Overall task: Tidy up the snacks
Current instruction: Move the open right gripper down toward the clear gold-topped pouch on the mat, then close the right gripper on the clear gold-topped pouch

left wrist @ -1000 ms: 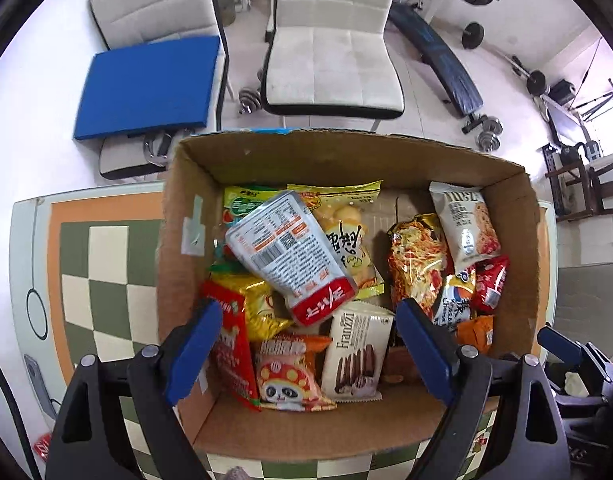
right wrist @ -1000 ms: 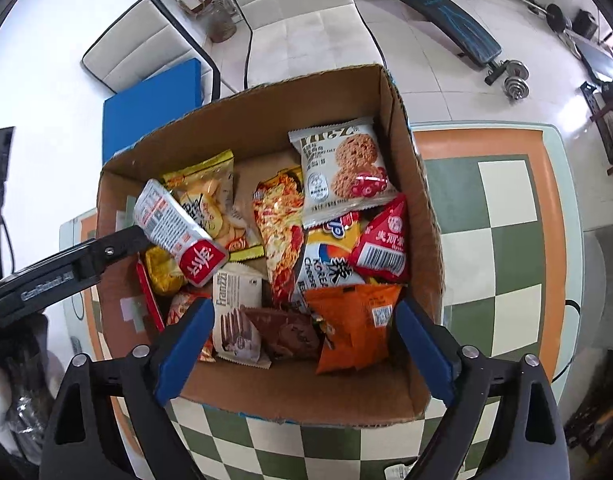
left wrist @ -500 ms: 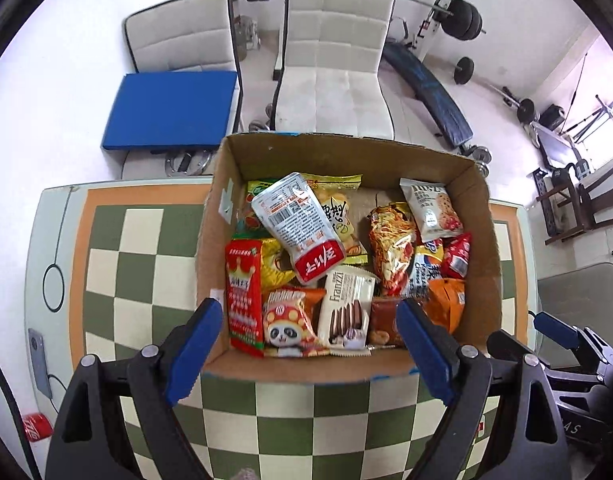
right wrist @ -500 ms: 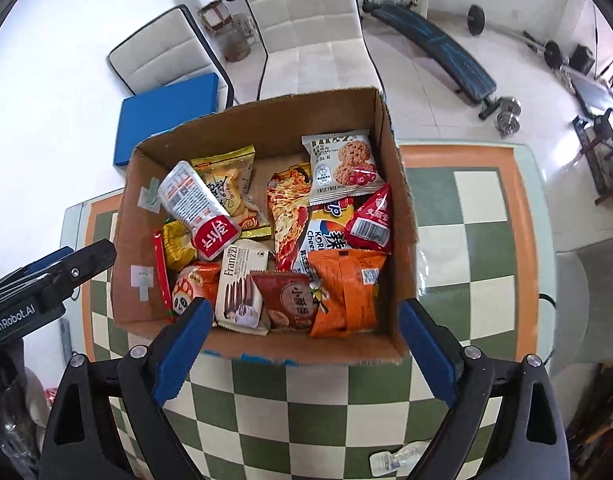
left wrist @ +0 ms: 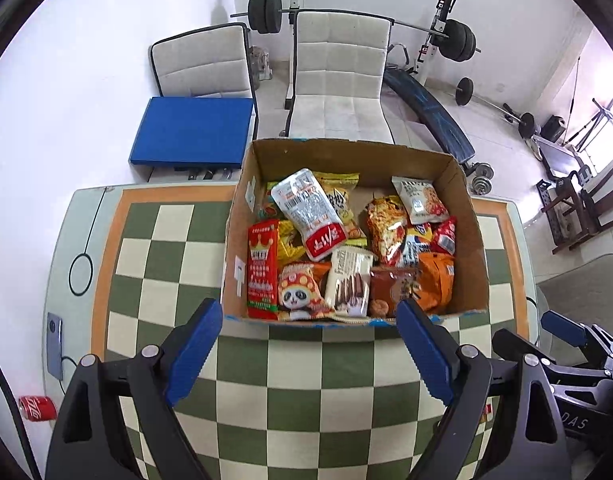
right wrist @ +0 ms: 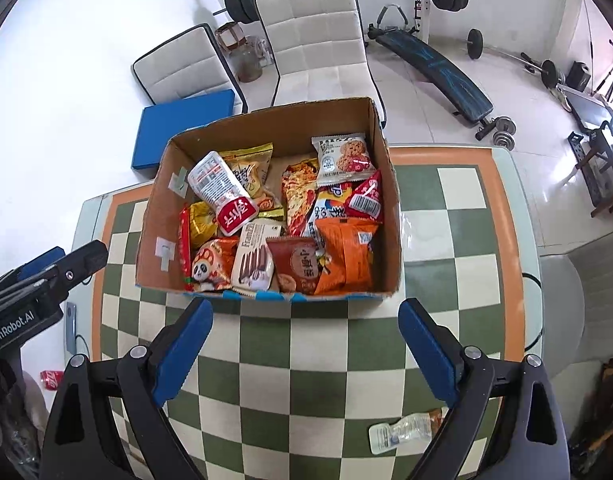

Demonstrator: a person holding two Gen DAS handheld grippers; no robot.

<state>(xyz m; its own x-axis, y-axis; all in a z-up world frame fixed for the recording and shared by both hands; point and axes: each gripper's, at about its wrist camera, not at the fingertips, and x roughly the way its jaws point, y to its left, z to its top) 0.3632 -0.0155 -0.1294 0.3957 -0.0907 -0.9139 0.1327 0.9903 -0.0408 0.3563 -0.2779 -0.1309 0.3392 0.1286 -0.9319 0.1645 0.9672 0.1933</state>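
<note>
An open cardboard box (left wrist: 472, 248) stands on the green-and-cream checkered table (left wrist: 306, 392) and holds several snack packets, among them a white-and-red pouch (left wrist: 312, 214) lying on top, an orange bag (left wrist: 436, 280) and a panda packet (left wrist: 298, 294). The box also shows in the right wrist view (right wrist: 392, 216). My left gripper (left wrist: 309, 350) is open and empty, above the table just in front of the box. My right gripper (right wrist: 304, 344) is open and empty, likewise in front of the box.
Two white chairs (left wrist: 338, 80) stand behind the table, one bearing a blue pad (left wrist: 192, 132). Gym weights and a bench (left wrist: 430, 114) are further back. A phone (left wrist: 53, 344) lies at the table's left edge, a clear wrapper (right wrist: 404, 432) on the near table, a red can (left wrist: 36, 408) on the floor.
Both grippers have pulled back and up from over the box, so the box looks smaller and further away. Both stayed open. The packets have not moved.
</note>
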